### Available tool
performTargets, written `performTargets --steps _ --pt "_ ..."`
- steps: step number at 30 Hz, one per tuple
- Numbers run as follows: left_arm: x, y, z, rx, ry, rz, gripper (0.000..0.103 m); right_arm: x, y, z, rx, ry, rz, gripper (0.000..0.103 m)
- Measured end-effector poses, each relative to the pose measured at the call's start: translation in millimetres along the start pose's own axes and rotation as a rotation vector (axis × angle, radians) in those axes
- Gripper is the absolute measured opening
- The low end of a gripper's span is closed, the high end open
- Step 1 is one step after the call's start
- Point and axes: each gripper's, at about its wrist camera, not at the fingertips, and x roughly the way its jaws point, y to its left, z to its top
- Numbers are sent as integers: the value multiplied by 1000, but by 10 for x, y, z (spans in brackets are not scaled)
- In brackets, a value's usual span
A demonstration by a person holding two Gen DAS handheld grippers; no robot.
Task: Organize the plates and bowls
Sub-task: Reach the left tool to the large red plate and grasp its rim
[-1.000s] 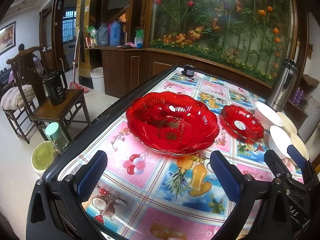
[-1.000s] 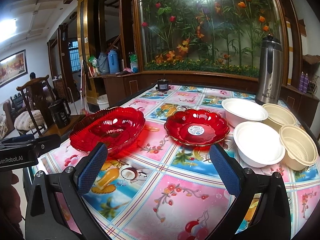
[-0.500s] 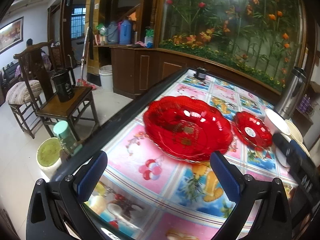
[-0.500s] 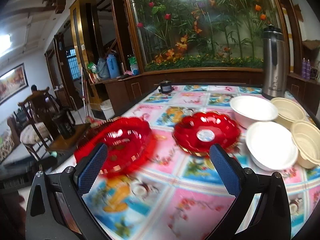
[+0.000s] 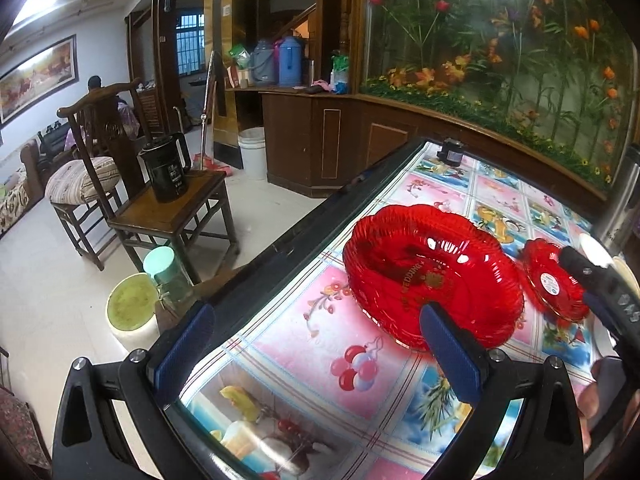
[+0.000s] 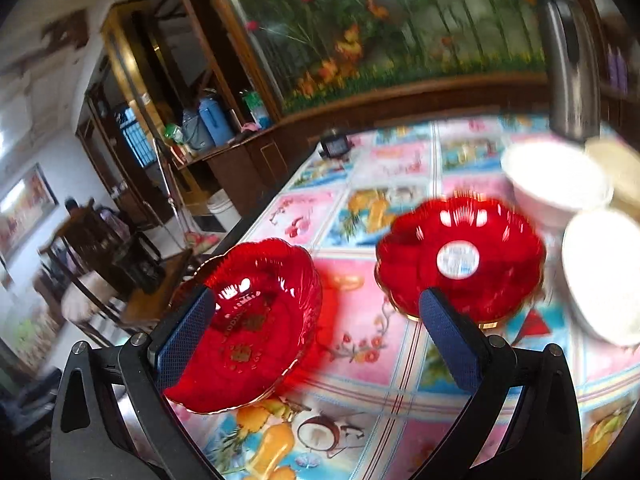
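Observation:
A large red scalloped plate (image 5: 432,272) (image 6: 256,320) lies on the colourful patterned table (image 5: 312,344), and a smaller red plate (image 5: 548,284) (image 6: 460,256) with a white sticker lies to its right. White bowls (image 6: 556,184) and cream bowls (image 6: 616,164) cluster further right, blurred. My left gripper (image 5: 316,344) is open over the table's left edge, short of the large plate. My right gripper (image 6: 316,340) is open above the gap between the two red plates, holding nothing. It also shows as a dark arm (image 5: 600,292) at the right of the left wrist view.
A steel thermos (image 6: 572,64) stands at the back right. A small dark jar (image 5: 452,152) sits at the table's far end. Left of the table stand a wooden chair with a black kettle (image 5: 166,172) and a green-lidded jar (image 5: 164,276) on the floor.
My left gripper swung left, toward the table's edge. My right gripper advanced over the table and tilted, and the red plates now look closer and blurred.

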Motion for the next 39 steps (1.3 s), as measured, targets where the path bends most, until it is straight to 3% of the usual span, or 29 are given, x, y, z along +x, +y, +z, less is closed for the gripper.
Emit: performTargets --steps 3,11,26,39 --pt "81 -20 57 -1 10 8 102 11 -119 14 64 23 39 103" --pt "232 -9 137 -5 30 21 102 153 -66 -54 67 107 115 103" --pt "517 11 202 -27 98 1 102 283 -1 -121 40 157 141 103" --pt "1050 -75 332 -77 377 -157 102 489 -131 -142 113 224 195 103"
